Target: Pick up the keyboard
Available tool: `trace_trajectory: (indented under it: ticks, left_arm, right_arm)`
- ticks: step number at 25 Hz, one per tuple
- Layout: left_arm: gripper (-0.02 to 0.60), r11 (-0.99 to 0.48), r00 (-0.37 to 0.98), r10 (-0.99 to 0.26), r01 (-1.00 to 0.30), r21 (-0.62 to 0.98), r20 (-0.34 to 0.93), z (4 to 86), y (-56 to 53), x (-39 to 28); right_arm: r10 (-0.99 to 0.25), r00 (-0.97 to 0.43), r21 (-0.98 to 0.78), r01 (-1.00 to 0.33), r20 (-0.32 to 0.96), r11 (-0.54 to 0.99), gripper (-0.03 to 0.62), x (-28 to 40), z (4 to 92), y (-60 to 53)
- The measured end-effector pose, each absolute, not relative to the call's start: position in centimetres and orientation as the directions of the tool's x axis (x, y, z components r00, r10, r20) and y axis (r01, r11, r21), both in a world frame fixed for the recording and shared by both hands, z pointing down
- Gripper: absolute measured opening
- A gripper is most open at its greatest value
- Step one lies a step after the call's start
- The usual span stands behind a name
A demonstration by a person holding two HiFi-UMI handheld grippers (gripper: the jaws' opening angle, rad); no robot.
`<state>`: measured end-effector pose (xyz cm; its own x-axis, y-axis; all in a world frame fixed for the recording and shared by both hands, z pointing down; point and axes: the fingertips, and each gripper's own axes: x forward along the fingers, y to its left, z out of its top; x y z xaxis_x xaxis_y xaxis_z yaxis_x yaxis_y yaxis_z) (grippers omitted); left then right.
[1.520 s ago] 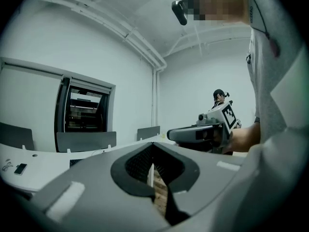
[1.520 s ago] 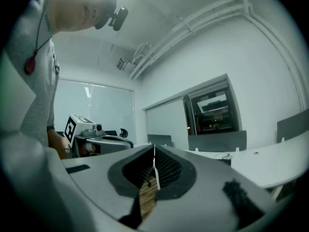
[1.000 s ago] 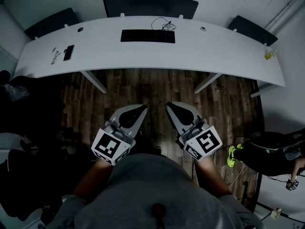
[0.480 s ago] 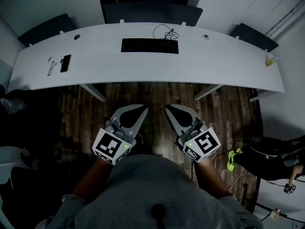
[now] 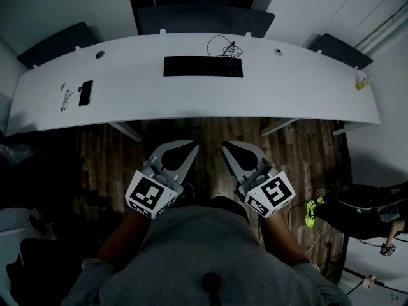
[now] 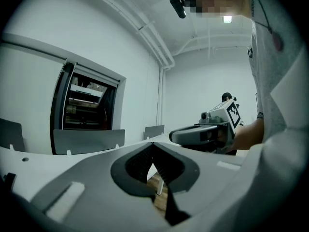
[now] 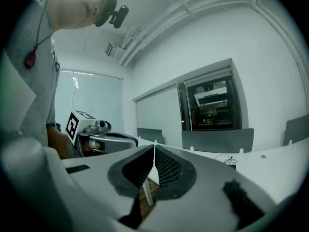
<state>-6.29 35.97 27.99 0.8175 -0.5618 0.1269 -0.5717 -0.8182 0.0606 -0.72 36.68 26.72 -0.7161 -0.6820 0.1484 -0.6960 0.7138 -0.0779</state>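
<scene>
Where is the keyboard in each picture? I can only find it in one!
Head view: the keyboard lies at top middle, on the white desk.
Left gripper view: not in sight.
Right gripper view: it cannot be made out; only the coiled cable that lies just behind it shows, right of middle.
Shared landmark: the middle dark panel standing along the desk's far edge, seen in all three.

Left gripper (image 5: 192, 148) and right gripper (image 5: 225, 146), held side by side low in front of the torso, tips converging and pointing forward. Both pairs of jaws are closed with nothing between them (pads meeting at the tips). Bare left forearm (image 5: 122, 236) and right forearm (image 5: 280, 234) extend behind.
</scene>
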Motion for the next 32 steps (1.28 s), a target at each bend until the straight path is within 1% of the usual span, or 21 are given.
trace_trajectory:
  ticks: [5, 14, 20, 24, 32]
  left_arm:
    - [0.006, -0.811, 0.812, -0.570, -0.580, 0.068, 0.125, 28.1, 34.1, -7.1]
    - [0.006, -0.782, 0.780, -0.605, -0.620, 0.065, 0.158, 30.0, 29.6, -7.1]
    - [0.006, -0.770, 0.767, -0.618, -0.635, 0.064, 0.173, 29.8, 24.8, -5.4]
    - [0.006, -0.771, 0.764, -0.622, -0.636, 0.035, 0.169, 29.7, 21.2, -4.1]
    - [0.006, -0.738, 0.729, -0.657, -0.674, 0.039, 0.191, 29.7, 15.8, -2.2]
  right_arm:
    - [-0.681, -0.715, -0.093, -0.698, 0.159, 0.710, 0.015, -0.9, 27.3, 34.9]
    - [-0.657, -0.734, -0.109, -0.677, 0.173, 0.728, 0.015, 0.0, 29.1, 30.1]
    - [-0.635, -0.756, -0.107, -0.652, 0.159, 0.750, 0.015, 1.0, 28.8, 24.9]
    - [-0.624, -0.763, -0.120, -0.644, 0.168, 0.755, 0.015, 2.4, 29.2, 21.2]
    - [-0.591, -0.790, -0.138, -0.611, 0.163, 0.779, 0.015, 4.5, 29.3, 15.3]
